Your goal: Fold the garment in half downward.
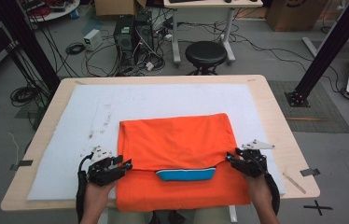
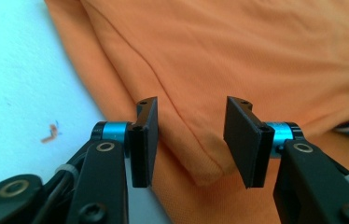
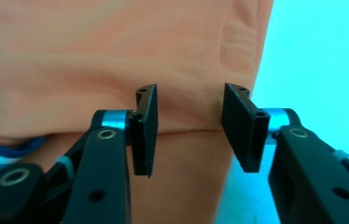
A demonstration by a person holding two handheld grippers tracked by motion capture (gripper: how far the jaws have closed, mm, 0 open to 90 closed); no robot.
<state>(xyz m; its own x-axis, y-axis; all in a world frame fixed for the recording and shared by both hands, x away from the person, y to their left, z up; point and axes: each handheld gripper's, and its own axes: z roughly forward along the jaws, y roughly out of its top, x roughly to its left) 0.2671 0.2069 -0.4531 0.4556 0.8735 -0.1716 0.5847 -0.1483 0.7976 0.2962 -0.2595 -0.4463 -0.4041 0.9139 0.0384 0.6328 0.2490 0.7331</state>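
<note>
An orange shirt point(image 1: 177, 154) lies folded on the white mat point(image 1: 84, 121) that covers most of the worktop point(image 1: 275, 121), toward the near edge and about midway between the left and right edges. Its far part is doubled over toward the person, so only the outer orange cloth and a blue collar point(image 1: 185, 174) peeking from under the fold's near edge can be seen; sleeves and front are hidden inside the fold. The shirt's near hem hangs past the near edge of the worktop and is cut off there. Folded like this, it is almost square, with the fold line running left to right, parallel to the near edge, and the collar facing the person. The left gripper point(image 1: 127, 164) sits at the fold's left end and the right gripper point(image 1: 228, 157) at its right end, each pointing inward at the cloth. In the left gripper view the jaws stand about half open with a folded corner of the shirt point(image 2: 256, 56) between them, untouched by either pad. In the right gripper view the jaws are likewise half open above the fold edge of the shirt point(image 3: 70, 60), gripping nothing. The person's forearms are cut off by the bottom of the high view.
</note>
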